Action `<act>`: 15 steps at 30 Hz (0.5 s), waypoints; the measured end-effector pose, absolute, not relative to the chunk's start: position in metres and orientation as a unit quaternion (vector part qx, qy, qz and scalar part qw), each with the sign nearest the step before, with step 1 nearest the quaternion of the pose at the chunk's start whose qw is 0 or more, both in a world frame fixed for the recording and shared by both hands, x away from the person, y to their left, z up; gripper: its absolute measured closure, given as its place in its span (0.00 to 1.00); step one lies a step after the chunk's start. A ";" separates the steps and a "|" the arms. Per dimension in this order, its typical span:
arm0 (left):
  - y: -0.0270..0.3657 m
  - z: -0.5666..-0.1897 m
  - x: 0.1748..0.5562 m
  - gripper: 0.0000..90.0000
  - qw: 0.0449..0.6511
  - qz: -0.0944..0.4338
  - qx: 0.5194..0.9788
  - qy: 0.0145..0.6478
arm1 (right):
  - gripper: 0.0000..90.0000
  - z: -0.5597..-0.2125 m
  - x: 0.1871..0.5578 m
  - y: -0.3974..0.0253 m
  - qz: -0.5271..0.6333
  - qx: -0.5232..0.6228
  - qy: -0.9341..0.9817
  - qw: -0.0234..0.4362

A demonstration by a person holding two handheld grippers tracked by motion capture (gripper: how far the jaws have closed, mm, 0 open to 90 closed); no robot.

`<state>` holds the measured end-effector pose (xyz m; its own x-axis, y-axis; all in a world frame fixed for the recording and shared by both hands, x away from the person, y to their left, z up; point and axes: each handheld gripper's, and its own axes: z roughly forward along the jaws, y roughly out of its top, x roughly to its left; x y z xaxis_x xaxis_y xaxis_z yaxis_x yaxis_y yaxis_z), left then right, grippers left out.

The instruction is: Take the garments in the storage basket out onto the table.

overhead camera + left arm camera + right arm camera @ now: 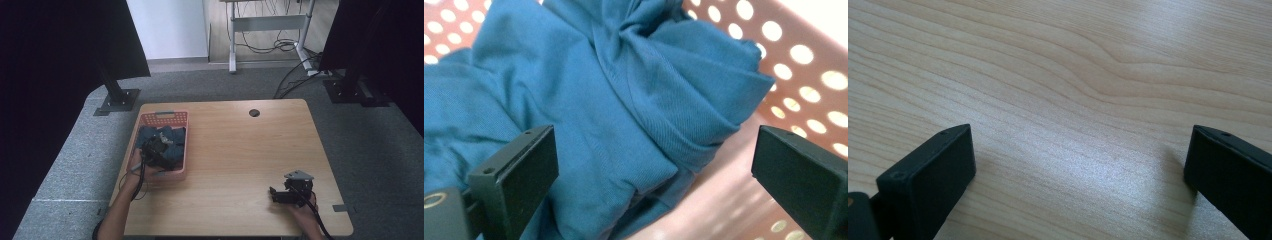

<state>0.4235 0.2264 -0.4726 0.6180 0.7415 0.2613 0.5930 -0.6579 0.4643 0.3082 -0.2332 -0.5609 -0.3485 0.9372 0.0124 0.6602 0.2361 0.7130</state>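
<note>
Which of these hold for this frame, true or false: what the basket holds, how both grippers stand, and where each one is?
1. The pink basket holds blue cloth. True.
2. The left gripper is shut on the cloth. False: its jaws stand wide apart over the cloth, gripping nothing.
3. The right gripper is open over bare wooden table. True.
4. The right gripper is reaching into the basket. False: in the high view it sits near the table's front right corner, far from the basket.
5. The basket stands at the table's left side. True.
</note>
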 end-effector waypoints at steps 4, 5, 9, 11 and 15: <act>0.219 -0.472 0.424 0.04 0.148 0.232 0.894 0.354 | 0.00 -0.561 0.308 -0.233 0.321 0.528 0.756 0.216; 0.216 -0.473 0.423 0.03 0.135 0.243 0.897 0.343 | 0.00 -0.561 0.308 -0.233 0.320 0.528 0.756 0.216; 0.208 -0.479 0.422 0.05 0.110 0.244 0.909 0.318 | 0.00 -0.561 0.308 -0.233 0.321 0.528 0.756 0.216; 0.207 -0.479 0.424 0.06 0.108 0.238 0.911 0.319 | 0.00 -0.561 0.308 -0.233 0.321 0.528 0.756 0.216; 0.208 -0.481 0.430 0.06 0.100 0.221 0.914 0.324 | 0.00 -0.561 0.308 -0.233 0.321 0.528 0.756 0.216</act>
<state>0.4300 0.2081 -0.4814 0.6924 0.6370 0.3387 0.5486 -0.7698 0.3264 0.3081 -0.2332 -0.5609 -0.3484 0.9373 0.0122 0.6602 0.2362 0.7130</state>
